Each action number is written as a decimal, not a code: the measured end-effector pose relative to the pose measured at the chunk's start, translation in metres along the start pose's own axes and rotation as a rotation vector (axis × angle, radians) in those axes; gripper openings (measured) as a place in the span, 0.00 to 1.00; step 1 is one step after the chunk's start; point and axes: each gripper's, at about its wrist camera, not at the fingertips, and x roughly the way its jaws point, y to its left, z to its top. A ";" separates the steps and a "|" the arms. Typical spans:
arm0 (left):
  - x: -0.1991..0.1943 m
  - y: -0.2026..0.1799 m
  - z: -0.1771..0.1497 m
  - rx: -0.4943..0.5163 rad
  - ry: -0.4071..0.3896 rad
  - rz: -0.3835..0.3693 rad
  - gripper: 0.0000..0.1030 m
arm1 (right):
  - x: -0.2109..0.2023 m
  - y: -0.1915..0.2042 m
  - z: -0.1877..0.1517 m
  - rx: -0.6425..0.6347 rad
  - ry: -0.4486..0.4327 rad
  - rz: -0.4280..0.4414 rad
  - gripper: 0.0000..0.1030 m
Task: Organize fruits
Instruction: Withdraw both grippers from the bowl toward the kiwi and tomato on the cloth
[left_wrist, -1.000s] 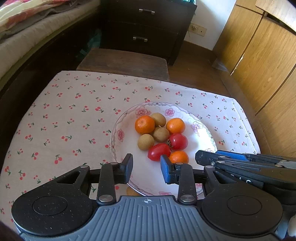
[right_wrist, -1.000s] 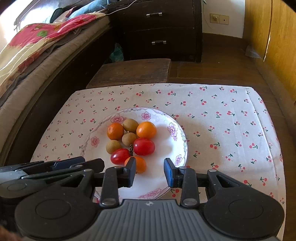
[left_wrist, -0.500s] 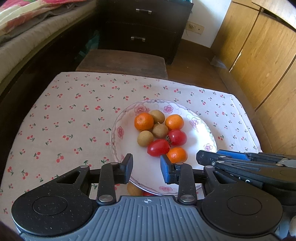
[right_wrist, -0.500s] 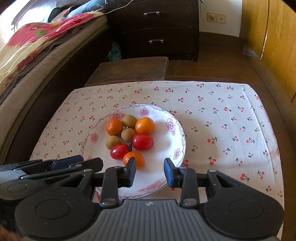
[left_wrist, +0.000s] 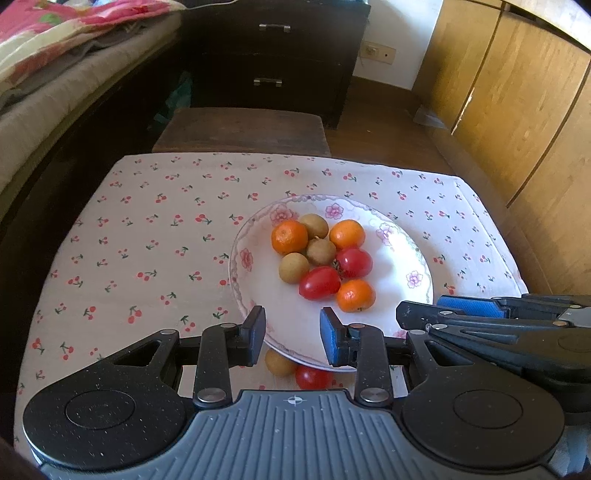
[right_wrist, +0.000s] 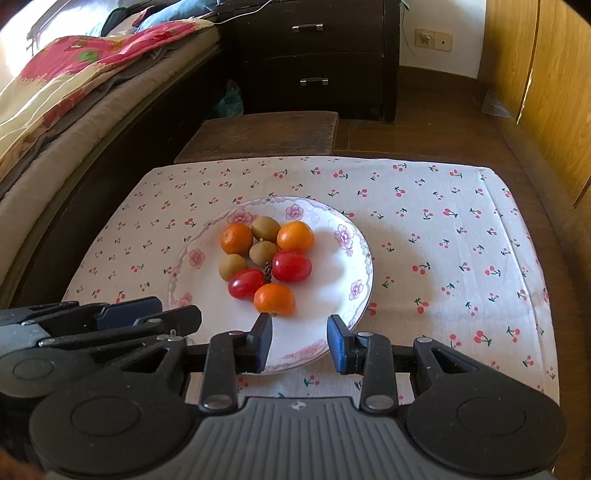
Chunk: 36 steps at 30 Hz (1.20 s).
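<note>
Sitting on the cherry-print cloth over the worktop, the flowered plate is carrying most of the fruit: three mandarins, three brown kiwis and two red tomatoes, all bunched together toward its far side. Two pieces are lying off the plate on the cloth, tucked just under its near rim — a stray kiwi and a stray tomato, seen only in the left wrist view. Judging from that, the gathering is looking nearly done, with those two strays remaining to be lifted onto the plate. The left gripper is hanging over the plate's near edge with its jaws parted a little and nothing between them; the right gripper is hovering beside it, over the near right part of the rim, likewise slightly parted and empty, touching no fruit. As for writing, nothing readable is showing anywhere — only a small round crosshair mark moulded into the gripper body, and the plate's pink flowers, which are decoration and no lettering.
</note>
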 end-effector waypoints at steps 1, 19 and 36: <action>-0.002 0.000 -0.001 0.006 -0.001 0.000 0.39 | -0.001 0.001 -0.001 -0.002 -0.001 -0.002 0.33; -0.018 0.010 -0.017 0.058 0.012 -0.003 0.36 | -0.011 0.020 -0.020 -0.010 0.011 -0.003 0.33; -0.024 0.036 -0.028 0.026 0.036 -0.032 0.50 | -0.007 0.028 -0.042 0.044 0.064 0.082 0.33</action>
